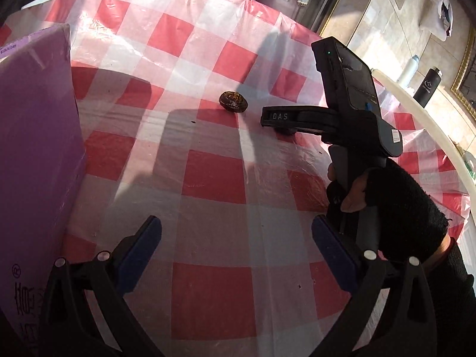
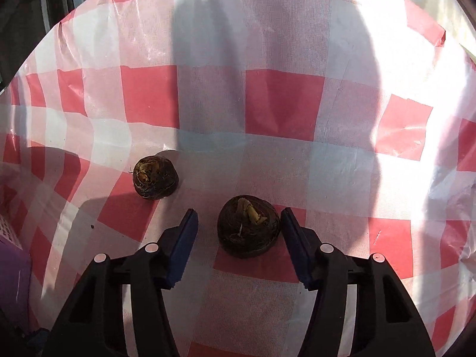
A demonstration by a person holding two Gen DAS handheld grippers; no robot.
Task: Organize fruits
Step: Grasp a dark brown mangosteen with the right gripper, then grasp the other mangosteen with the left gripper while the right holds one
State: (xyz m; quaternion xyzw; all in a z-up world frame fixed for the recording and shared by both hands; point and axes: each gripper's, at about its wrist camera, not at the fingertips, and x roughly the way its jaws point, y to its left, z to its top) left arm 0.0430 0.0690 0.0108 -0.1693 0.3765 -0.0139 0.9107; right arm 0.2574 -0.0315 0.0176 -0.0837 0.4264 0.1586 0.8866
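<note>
Two dark brown round fruits lie on the red-and-white checked tablecloth [image 2: 282, 104]. In the right wrist view one fruit [image 2: 248, 226] sits between the open fingers of my right gripper [image 2: 239, 223], close to the right pad, not clamped. The second fruit [image 2: 155, 177] lies to its upper left. In the left wrist view my left gripper [image 1: 236, 232] is open and empty above the cloth; one fruit [image 1: 232, 102] lies far ahead, and my right gripper [image 1: 282, 119] points down at the cloth just right of it, hiding the other fruit.
A purple cardboard box [image 1: 32, 148] stands at the left edge of the table. Beyond the table's right edge, a white bottle [image 1: 409, 70] and a black bottle [image 1: 428, 86] stand on the floor. The table rim [image 1: 431, 119] curves along the right.
</note>
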